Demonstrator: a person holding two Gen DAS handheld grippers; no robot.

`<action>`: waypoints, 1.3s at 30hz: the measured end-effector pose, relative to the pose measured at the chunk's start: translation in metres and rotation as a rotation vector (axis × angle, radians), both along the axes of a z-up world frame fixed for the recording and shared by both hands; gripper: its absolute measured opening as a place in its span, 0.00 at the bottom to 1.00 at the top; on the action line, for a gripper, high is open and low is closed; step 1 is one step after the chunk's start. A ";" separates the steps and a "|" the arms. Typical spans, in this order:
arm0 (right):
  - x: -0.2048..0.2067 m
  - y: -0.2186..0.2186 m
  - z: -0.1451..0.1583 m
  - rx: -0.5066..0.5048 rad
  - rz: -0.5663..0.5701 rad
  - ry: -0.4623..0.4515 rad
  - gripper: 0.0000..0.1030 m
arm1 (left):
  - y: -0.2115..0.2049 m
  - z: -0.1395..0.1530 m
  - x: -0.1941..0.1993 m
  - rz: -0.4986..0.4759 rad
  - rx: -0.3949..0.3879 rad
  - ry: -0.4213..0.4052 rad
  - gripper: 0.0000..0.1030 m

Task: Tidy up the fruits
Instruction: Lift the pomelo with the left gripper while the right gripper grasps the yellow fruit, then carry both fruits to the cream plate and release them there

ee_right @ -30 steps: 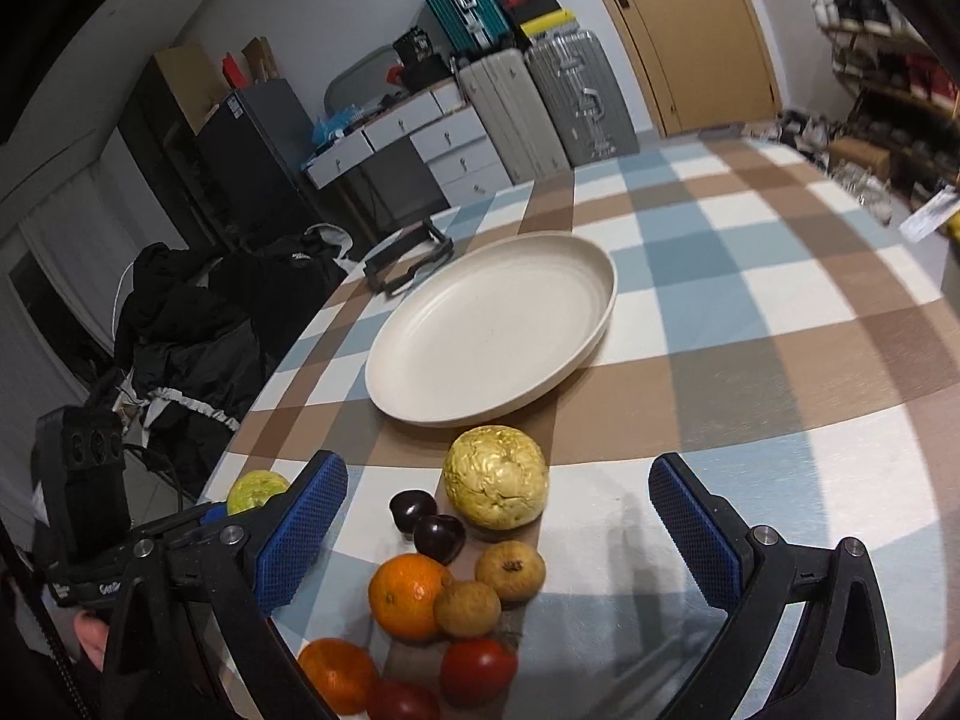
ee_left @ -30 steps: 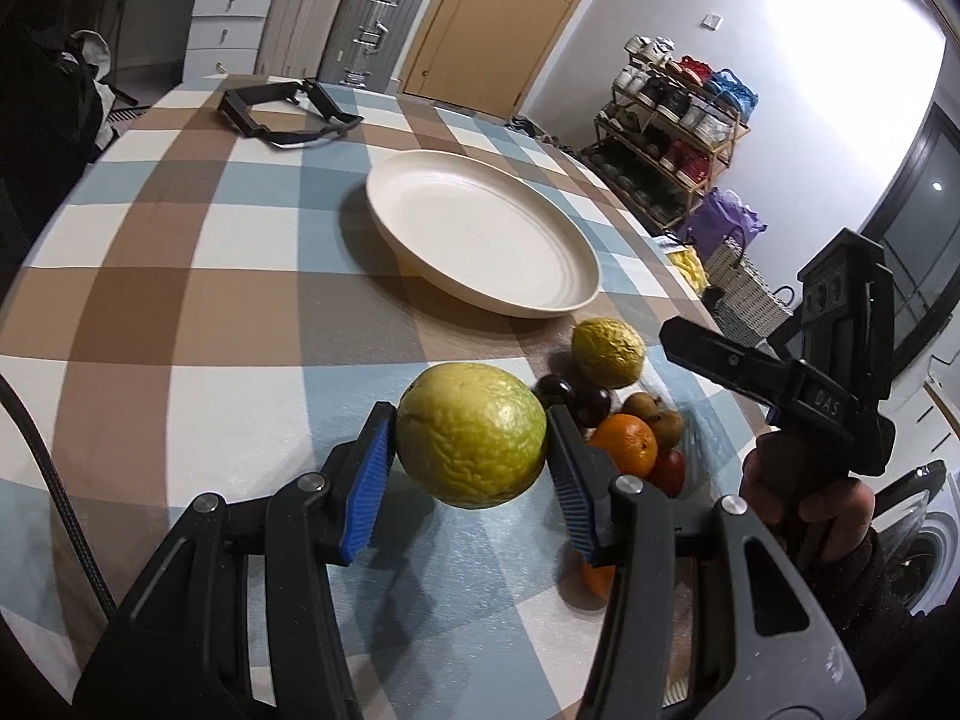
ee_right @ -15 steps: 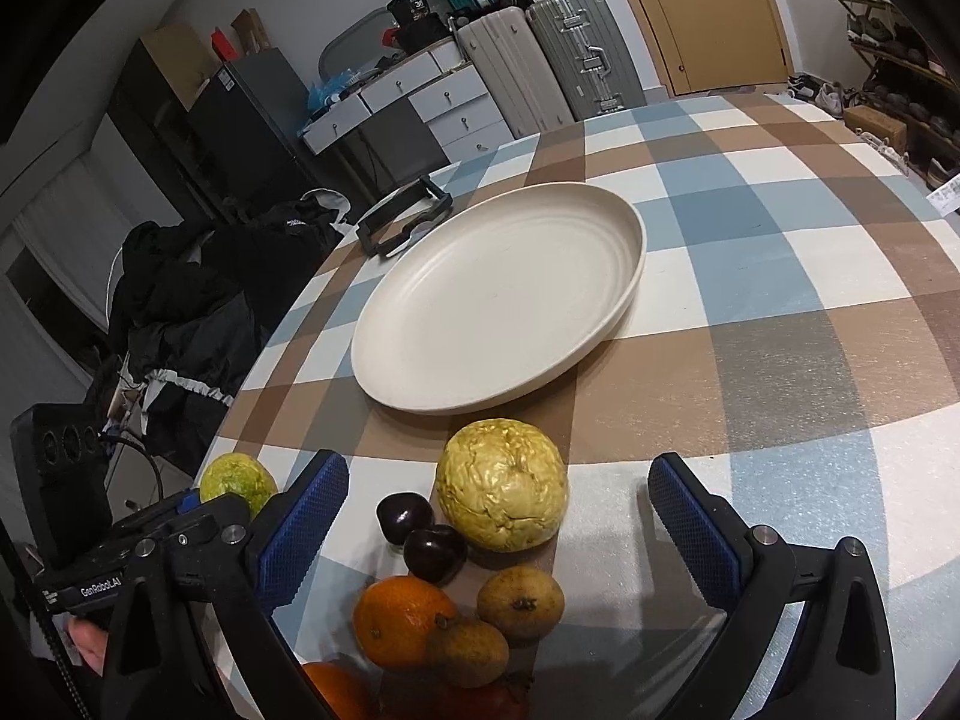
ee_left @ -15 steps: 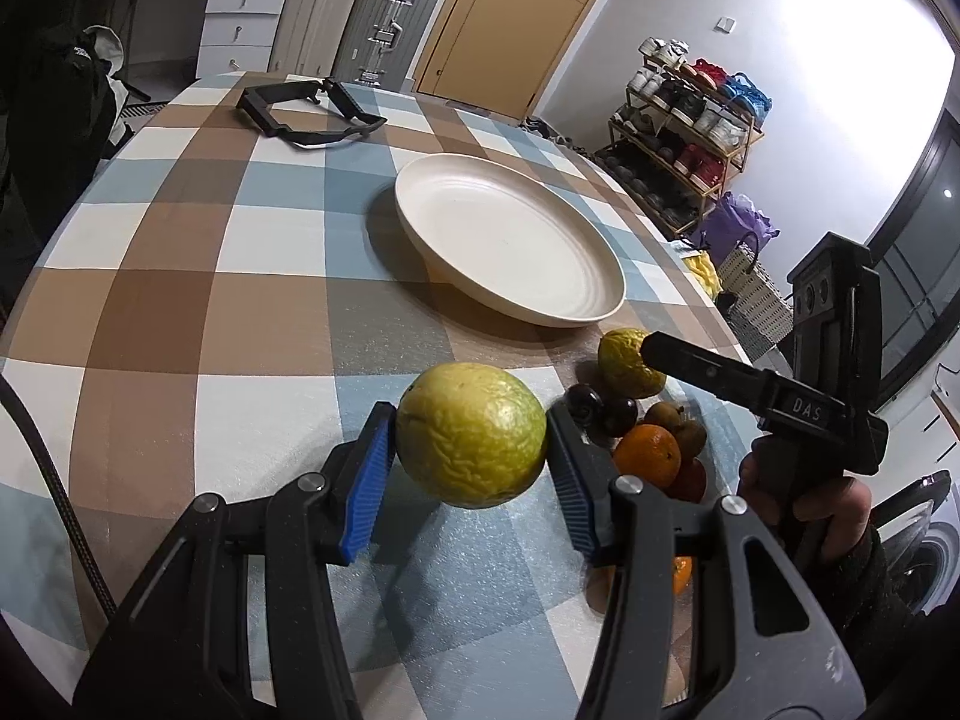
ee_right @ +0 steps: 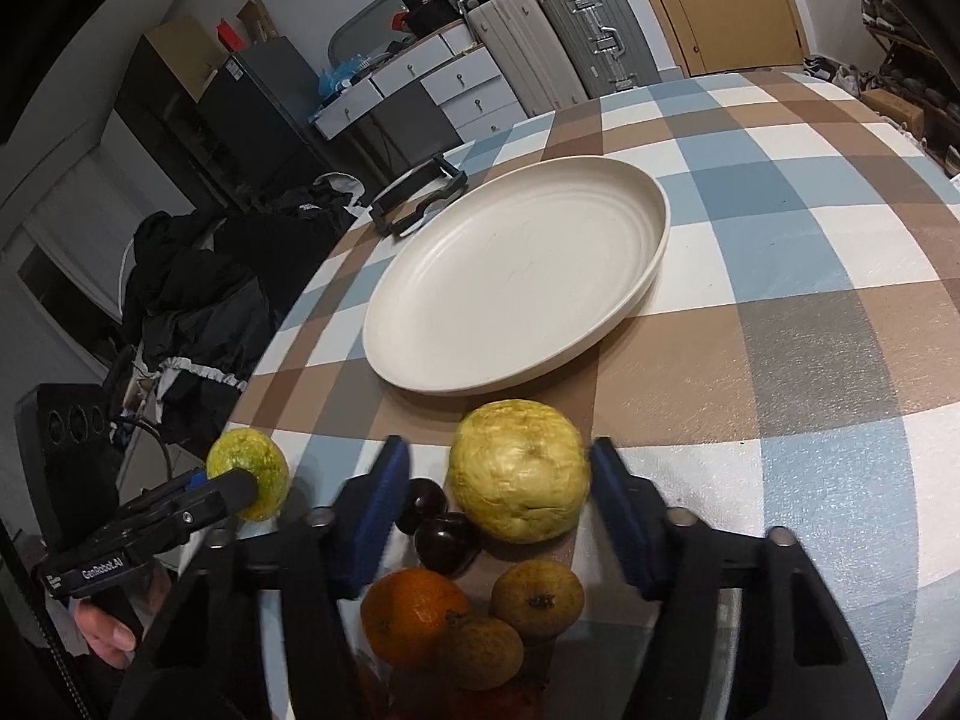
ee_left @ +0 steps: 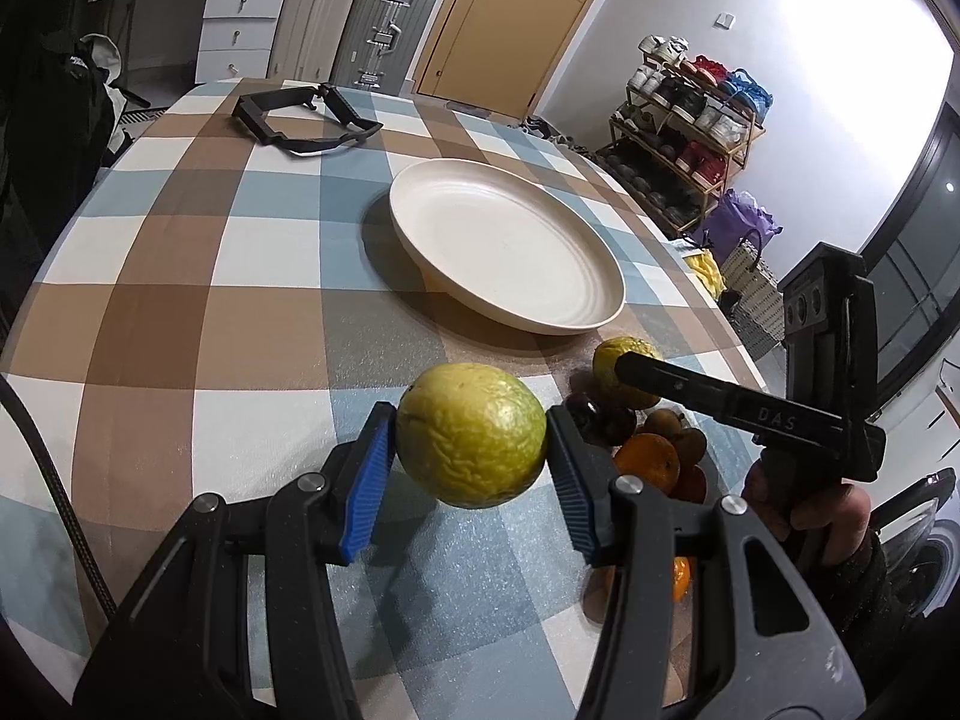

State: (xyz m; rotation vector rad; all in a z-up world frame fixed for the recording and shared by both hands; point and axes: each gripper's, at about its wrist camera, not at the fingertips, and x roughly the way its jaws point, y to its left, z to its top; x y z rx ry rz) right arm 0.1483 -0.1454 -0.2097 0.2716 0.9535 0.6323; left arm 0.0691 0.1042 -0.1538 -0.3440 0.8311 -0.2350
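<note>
A: What has changed in the last second?

B: The right tool [ee_right: 498,498] has been brought down around the pale yellow fruit [ee_right: 519,471] and its jaws narrowed from a wide spread; the right pad looks to be touching, the left one apart, though a firm pinch cannot be confirmed from this angle. The green fruit [ee_left: 471,435] is kept pinched in the left tool [ee_left: 471,456], lifted clear of the bench [ee_left: 240,252] (near its front edge).

A: And for the task?

B: A second pick is judged to be under way; the cream plate [ee_right: 651,228], far of the pile, holds nothing yet.

A: Surfaces?

B: Both large fruits are round, with wrinkled, dimpled rinds. The dark plums [ee_right: 447,534] are glossy, the orange [ee_right: 414,615] smooth, and the plate faintly ridged.
</note>
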 end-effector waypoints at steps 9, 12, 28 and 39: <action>-0.008 -0.010 0.007 0.041 -0.006 -0.036 0.47 | -0.010 0.006 0.011 -0.016 0.025 -0.008 0.46; -0.008 -0.015 0.009 0.044 -0.015 -0.043 0.47 | -0.012 0.011 0.017 -0.014 0.030 -0.020 0.46; 0.022 -0.033 0.058 0.114 -0.006 -0.141 0.47 | -0.018 0.049 0.088 -0.014 0.032 -0.069 0.46; 0.093 -0.015 0.099 0.132 0.033 -0.191 0.47 | -0.019 0.062 0.173 -0.037 0.067 -0.078 0.46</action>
